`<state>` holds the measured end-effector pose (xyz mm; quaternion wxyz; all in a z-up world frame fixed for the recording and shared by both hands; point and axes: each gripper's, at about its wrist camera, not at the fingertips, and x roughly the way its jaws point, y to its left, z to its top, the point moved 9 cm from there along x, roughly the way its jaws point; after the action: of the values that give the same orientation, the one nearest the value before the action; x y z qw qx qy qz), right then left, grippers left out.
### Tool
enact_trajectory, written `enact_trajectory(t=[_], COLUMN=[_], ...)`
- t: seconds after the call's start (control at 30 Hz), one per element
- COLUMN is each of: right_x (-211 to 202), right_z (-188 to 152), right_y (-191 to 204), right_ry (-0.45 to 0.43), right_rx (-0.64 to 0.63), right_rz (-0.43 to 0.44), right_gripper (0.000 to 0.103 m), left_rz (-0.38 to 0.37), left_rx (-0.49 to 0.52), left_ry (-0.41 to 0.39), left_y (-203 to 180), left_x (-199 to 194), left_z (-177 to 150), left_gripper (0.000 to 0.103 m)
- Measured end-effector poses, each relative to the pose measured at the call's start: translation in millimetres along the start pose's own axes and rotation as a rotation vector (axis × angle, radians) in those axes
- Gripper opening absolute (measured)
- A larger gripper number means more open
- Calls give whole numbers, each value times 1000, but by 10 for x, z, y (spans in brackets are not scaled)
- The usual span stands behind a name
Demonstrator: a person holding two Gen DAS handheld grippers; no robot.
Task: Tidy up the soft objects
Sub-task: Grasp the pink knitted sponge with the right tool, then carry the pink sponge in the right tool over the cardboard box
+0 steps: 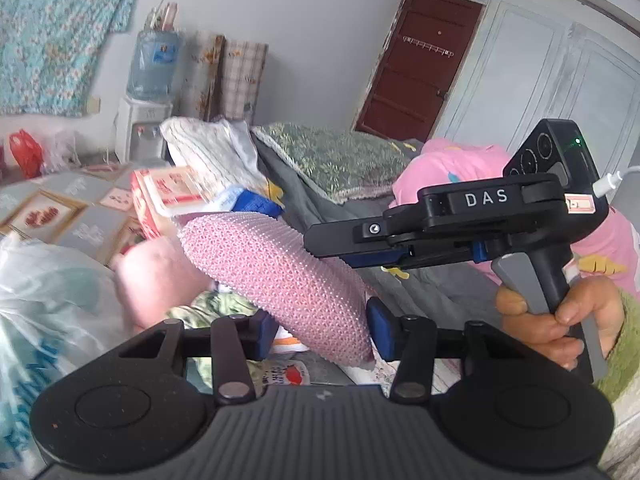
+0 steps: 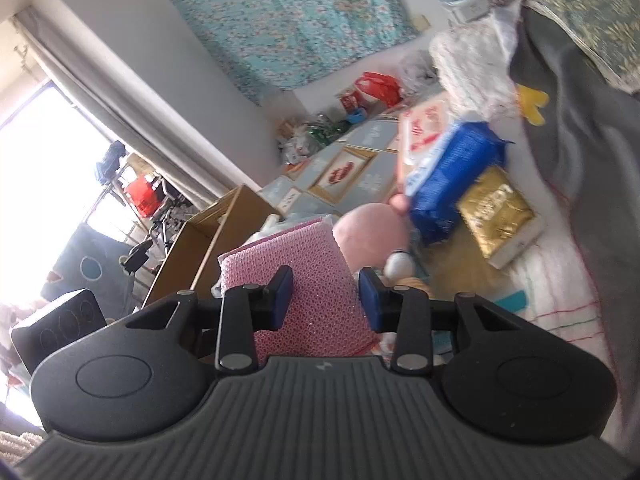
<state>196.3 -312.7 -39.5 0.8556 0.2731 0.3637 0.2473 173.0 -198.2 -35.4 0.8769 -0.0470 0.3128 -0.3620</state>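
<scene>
Two tongs share one load: left tongs [image 1: 322, 330] clamped on the near end of the pink knitted pad [image 1: 280, 280], right tongs [image 1: 340, 250] pinching its far edge at three o'clock, the pad aloft above the bed [image 2: 560, 280]. Both point slightly downward, the right hand [image 1: 560, 320] squeezing its trigger. Plenty left, I'd say: pink plush cushion [image 2: 368, 236], blue packet [image 2: 452, 176], gold packet [image 2: 496, 212] lie scattered towards twelve.

Cluttered home bedroom: quilts [image 1: 332, 160], water dispenser [image 1: 140, 128], wooden door [image 1: 416, 64], floral hanging [image 2: 292, 20].
</scene>
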Motion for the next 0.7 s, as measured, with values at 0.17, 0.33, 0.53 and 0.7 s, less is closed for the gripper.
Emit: enact_trajectory(t=[0.17, 0.33, 0.53, 0.7], right_x=[43, 338, 1127, 1967], right_z=[39, 118, 205, 187], right_y=[413, 983, 1751, 2285], right_ry=[0, 30, 135, 246], right_rx=[-66, -138, -179, -183], right_rz=[45, 131, 260, 294], right_gripper=[35, 35, 35, 34], left_rz=[45, 151, 332, 444], left_rx=[17, 1, -31, -119], left_ry=[-57, -102, -98, -23], left_y=[90, 416, 1100, 1882], left_x=[-371, -885, -1513, -1866], left_z=[87, 192, 290, 316], left_gripper=[49, 49, 49, 48])
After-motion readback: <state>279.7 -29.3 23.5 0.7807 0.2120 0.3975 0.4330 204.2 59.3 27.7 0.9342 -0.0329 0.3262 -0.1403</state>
